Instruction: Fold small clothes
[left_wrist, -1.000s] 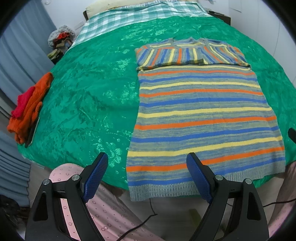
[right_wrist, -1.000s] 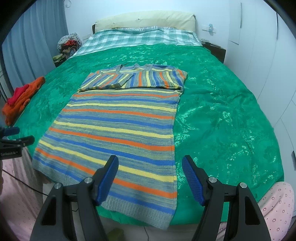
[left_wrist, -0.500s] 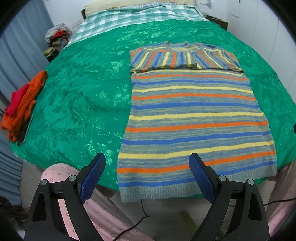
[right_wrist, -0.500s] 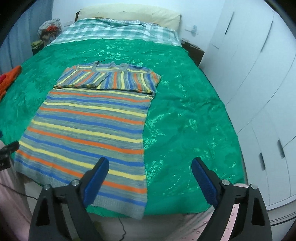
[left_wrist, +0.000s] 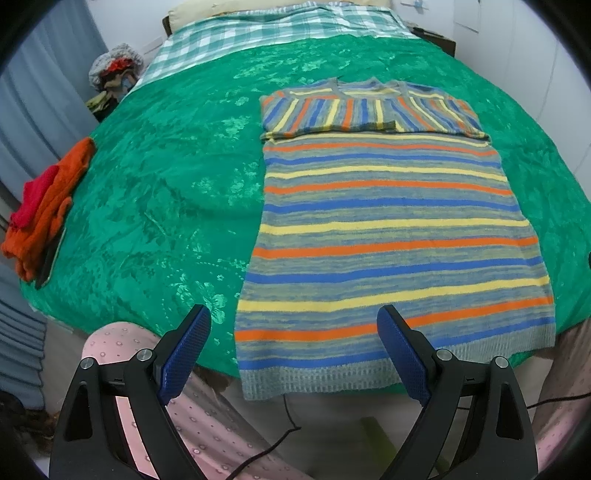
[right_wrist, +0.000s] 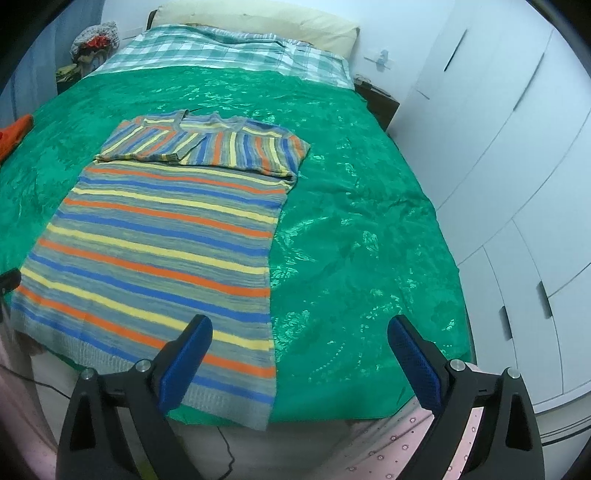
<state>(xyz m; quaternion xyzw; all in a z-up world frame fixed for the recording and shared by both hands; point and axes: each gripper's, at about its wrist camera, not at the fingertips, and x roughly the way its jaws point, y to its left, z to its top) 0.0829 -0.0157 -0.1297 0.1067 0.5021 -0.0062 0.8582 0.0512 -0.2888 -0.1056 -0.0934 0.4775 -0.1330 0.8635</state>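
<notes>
A striped knit sweater (left_wrist: 391, 236) in grey, blue, yellow and orange lies flat on the green bedspread (left_wrist: 166, 192), its sleeves folded across the chest at the far end and its hem hanging over the near bed edge. My left gripper (left_wrist: 293, 350) hovers open just before the hem's left corner, with nothing between its blue pads. In the right wrist view the same sweater (right_wrist: 162, 236) lies to the left. My right gripper (right_wrist: 299, 354) hangs above the hem's right corner, its jaws opening wide and holding nothing.
Orange and red clothes (left_wrist: 44, 210) are piled at the bed's left edge. A checked blanket (right_wrist: 221, 48) and a pillow lie at the head. White wardrobe doors (right_wrist: 517, 155) run along the right. A person's pink dotted trousers (left_wrist: 192, 424) and a black cable show below.
The right gripper's jaws have spread much wider, and its view has swung right toward the wardrobe. The left gripper has barely moved and stays open.
</notes>
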